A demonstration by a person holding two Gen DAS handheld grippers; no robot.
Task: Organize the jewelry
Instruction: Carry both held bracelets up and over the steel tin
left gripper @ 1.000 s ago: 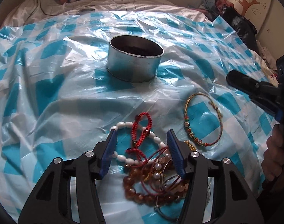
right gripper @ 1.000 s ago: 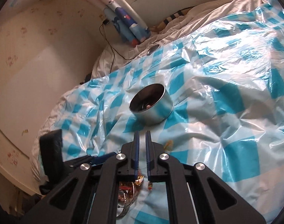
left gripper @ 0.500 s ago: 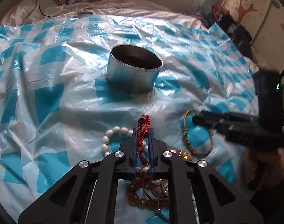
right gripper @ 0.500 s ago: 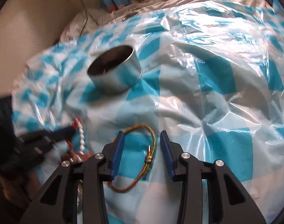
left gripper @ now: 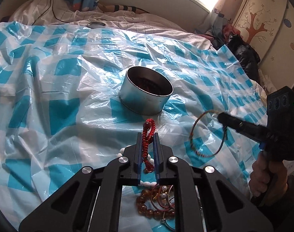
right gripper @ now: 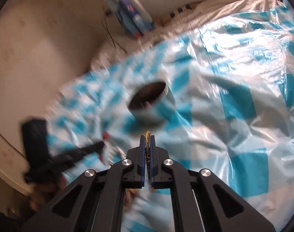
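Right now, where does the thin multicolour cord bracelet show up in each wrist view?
Left wrist view: the cord bracelet hangs as an open loop at centre right, held off the sheet by the right gripper.
Right wrist view: seen edge-on at bottom centre, pinched in that gripper.
Shared landmark: the round metal tin.

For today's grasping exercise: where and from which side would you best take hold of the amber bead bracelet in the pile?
Probably the outer left arc of the amber bead bracelet, coming from above-left. There its beads curve clear on the blue-checked plastic sheet, while its right side tangles with the thin red bangles. The left tool is meanwhile occupied with the red braided cord bracelet.
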